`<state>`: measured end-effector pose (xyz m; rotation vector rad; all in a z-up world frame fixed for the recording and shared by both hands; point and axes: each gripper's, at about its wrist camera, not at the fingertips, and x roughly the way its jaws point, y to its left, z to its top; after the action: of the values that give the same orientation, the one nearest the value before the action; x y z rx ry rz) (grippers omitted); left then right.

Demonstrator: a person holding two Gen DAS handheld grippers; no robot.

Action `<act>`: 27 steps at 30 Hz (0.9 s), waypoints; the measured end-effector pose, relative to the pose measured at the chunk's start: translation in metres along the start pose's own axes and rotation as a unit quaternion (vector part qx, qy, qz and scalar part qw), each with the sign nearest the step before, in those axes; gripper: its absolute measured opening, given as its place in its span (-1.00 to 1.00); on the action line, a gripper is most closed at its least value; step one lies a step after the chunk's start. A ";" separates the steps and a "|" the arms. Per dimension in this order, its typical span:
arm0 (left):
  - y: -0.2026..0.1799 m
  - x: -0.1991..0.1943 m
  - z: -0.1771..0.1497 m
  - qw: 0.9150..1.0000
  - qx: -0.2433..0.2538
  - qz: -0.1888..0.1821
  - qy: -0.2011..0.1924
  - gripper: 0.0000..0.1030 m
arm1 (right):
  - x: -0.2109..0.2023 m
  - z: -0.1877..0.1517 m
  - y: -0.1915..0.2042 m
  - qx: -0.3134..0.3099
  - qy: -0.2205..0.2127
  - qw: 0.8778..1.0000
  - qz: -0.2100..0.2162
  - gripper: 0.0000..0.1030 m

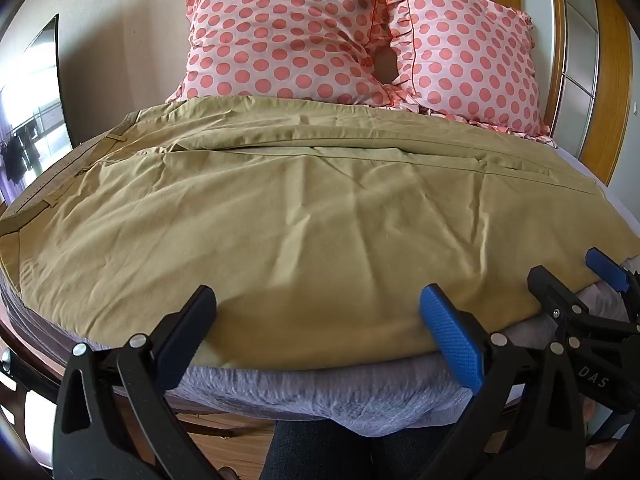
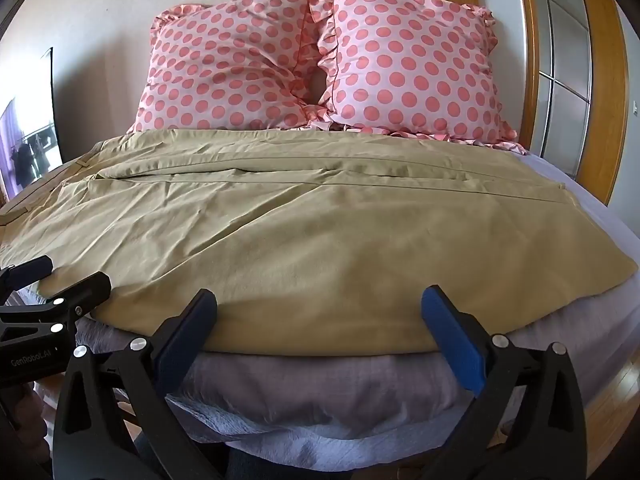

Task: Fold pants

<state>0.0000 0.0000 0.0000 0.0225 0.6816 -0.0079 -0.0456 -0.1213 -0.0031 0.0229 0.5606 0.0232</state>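
Khaki pants (image 1: 304, 208) lie spread sideways across the bed, waistband with belt loops at the left, legs running to the right; they also fill the right wrist view (image 2: 312, 232). My left gripper (image 1: 316, 320) is open, its fingers at the pants' near edge over the mattress front. My right gripper (image 2: 320, 320) is open too, at the same near edge further right. The right gripper shows in the left wrist view (image 1: 572, 276). The left gripper shows in the right wrist view (image 2: 60, 276). Neither holds cloth.
Two pink polka-dot pillows (image 1: 360, 36) lean on the wall behind the pants. A lilac sheet (image 2: 320, 392) covers the mattress (image 1: 312, 396). A wooden-framed wardrobe (image 2: 568, 64) stands at the right. A person's dark-trousered legs (image 1: 320, 452) stand at the bed's front.
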 end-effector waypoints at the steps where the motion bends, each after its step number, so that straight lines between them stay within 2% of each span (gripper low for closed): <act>1: 0.000 0.000 0.000 1.000 0.000 0.000 0.000 0.97 | 0.000 0.000 0.000 0.000 -0.001 1.000 0.000 0.97; 27: 0.000 0.000 0.000 1.000 0.000 0.000 -0.001 0.97 | -0.001 -0.005 0.001 0.001 -0.003 1.000 -0.001 0.97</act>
<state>-0.0001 0.0000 0.0000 0.0232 0.6794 -0.0080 -0.0490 -0.1207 -0.0063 0.0243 0.5545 0.0215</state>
